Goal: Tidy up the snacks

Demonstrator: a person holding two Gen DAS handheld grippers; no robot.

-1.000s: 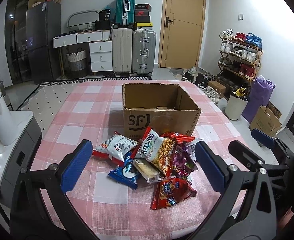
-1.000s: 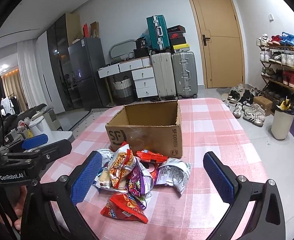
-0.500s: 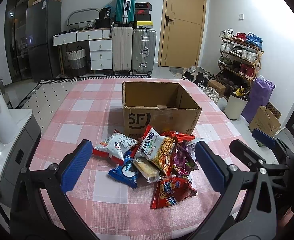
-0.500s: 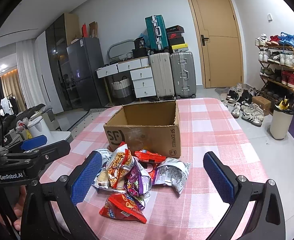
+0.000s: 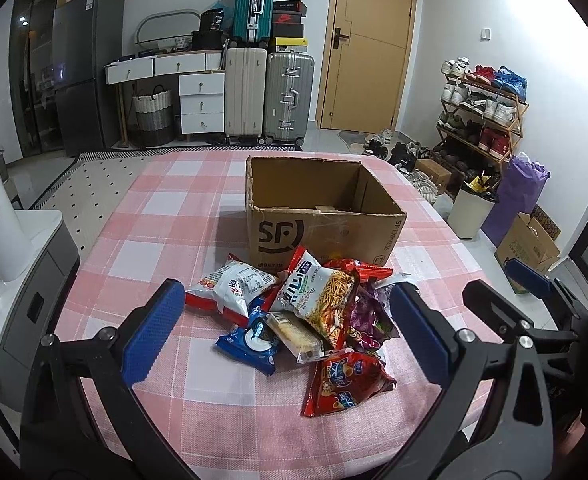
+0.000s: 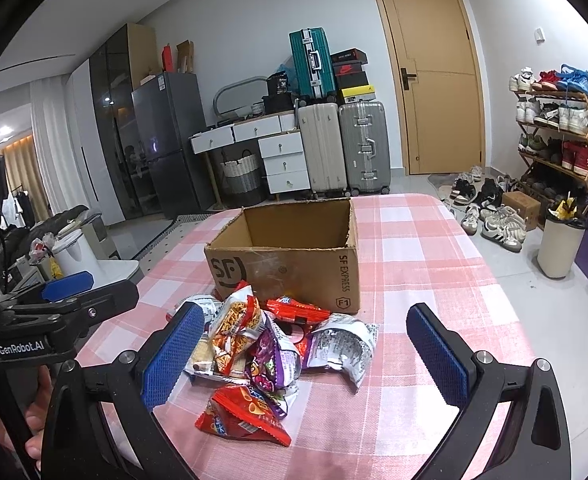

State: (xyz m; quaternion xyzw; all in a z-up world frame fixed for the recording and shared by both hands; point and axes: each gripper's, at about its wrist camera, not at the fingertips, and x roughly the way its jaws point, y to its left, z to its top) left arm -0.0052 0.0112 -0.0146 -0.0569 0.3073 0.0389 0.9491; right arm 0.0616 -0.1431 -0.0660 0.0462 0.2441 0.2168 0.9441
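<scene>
Checked pink cloth covers the counter (image 5: pixel 166 216), w/ an open cardboard box (image 5: pixel 317 216) mid-surface and the snack pile (image 5: pixel 309 312) heaped just in front of it, prob. so each pack is a short hop in. Left gripper (image 5: pixel 290 330) and right gripper (image 6: pixel 307 354) both hover spread wide, holding nothing, framing the pile; box looks empty, so sorting hasn't begun.

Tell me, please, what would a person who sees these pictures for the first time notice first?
The eye goes first to the bright pile of snack packets heaped on the pink checked tablecloth, with a red packet lying nearest the camera. Just behind the pile stands an open cardboard box marked SF. The left gripper and the right gripper both hang open above the pile, holding nothing.
</scene>
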